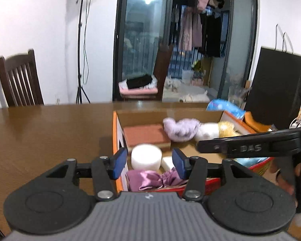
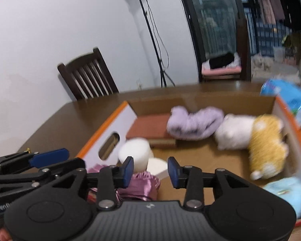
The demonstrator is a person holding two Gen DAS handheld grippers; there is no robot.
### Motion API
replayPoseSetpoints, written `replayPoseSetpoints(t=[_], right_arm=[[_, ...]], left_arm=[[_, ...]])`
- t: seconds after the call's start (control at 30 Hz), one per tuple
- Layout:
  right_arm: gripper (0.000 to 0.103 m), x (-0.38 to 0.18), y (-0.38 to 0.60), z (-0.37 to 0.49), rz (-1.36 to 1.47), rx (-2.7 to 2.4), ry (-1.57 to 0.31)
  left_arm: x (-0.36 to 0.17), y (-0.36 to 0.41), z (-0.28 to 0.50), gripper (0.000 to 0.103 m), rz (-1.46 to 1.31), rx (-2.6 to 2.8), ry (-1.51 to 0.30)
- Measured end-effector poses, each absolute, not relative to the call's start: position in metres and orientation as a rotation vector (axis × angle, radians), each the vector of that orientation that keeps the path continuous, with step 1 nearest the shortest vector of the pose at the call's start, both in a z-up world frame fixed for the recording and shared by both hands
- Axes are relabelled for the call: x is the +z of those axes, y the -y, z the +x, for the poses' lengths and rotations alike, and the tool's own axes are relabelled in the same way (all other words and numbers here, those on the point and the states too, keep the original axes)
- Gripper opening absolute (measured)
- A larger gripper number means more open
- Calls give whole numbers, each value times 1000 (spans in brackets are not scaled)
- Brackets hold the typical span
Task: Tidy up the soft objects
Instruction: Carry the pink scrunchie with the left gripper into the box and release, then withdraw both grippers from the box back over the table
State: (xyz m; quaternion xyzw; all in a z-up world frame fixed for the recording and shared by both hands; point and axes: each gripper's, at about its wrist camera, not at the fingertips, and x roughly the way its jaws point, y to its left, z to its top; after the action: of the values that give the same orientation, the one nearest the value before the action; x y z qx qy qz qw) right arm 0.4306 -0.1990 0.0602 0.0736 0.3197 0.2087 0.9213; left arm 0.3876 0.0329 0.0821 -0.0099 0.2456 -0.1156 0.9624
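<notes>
An orange-edged cardboard box point(image 1: 116, 128) point(image 2: 114, 118) on the brown table holds soft things: a brown sponge block point(image 1: 146, 136) point(image 2: 148, 128), a lilac fluffy cloth point(image 1: 180, 128) point(image 2: 194, 124), a white and yellow plush toy point(image 1: 216, 130) point(image 2: 256, 138), a white foam cylinder point(image 1: 146, 156) point(image 2: 134, 150), a purple satin bow point(image 1: 150, 180) point(image 2: 144, 184) and a light blue plush point(image 2: 289, 190). My left gripper point(image 1: 149, 163) is open and empty above the box's near left corner. My right gripper point(image 2: 150, 171) is open and empty above the box's near edge.
The wooden table point(image 1: 40, 136) stretches left of the box. A blue packet point(image 1: 226, 106) point(image 2: 287, 98) lies behind the box. Wooden chairs point(image 1: 20, 80) stand at the far side, with a light stand point(image 1: 82, 40) and a glass door behind.
</notes>
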Motion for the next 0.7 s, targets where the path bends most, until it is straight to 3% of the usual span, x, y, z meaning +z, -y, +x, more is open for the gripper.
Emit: replayPoseSetpoints(t=[0.37, 0.7], right_arm=[[52, 137, 258, 323, 55, 343, -476], [60, 134, 276, 236, 41, 342, -400]], left_arm=[[139, -26, 296, 67, 6, -240, -337], [124, -24, 214, 75, 5, -220, -295]])
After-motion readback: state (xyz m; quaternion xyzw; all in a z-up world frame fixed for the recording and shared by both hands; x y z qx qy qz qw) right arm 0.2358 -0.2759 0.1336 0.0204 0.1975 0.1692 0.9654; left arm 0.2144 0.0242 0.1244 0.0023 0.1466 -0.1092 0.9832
